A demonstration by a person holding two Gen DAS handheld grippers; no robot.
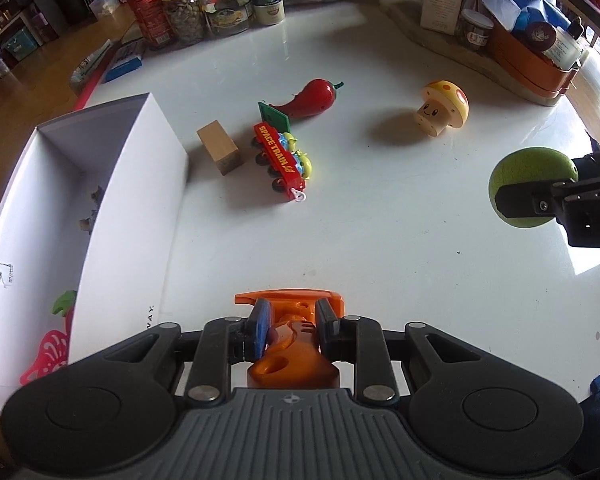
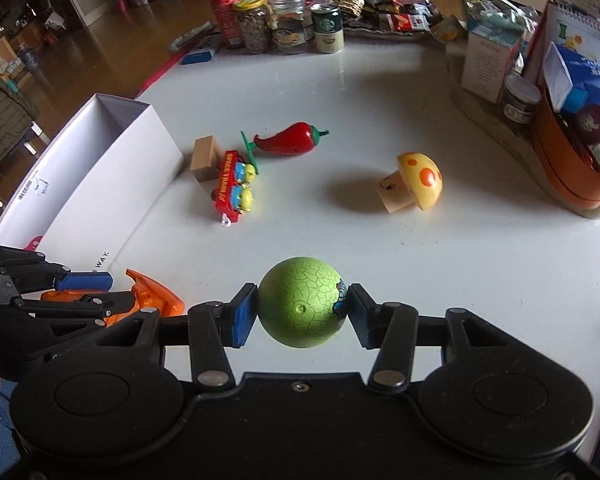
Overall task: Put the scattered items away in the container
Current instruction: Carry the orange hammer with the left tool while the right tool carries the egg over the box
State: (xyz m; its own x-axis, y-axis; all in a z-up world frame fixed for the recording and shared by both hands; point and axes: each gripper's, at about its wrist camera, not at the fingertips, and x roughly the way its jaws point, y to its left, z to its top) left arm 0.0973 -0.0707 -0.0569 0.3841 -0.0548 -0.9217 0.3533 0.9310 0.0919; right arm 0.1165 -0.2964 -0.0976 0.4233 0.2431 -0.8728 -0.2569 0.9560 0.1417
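Orange toy hammer (image 1: 296, 336) pinched in left tongs (image 1: 290, 330), head pointing forward; right tongs (image 2: 301, 314) pinch green ball (image 2: 300, 308).

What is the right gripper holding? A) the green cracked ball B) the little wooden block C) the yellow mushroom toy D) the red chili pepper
A: the right gripper is shut on the green cracked ball, its blue pads pressing both sides, while the mushroom toy, chili pepper and wooden block lie on the white table.
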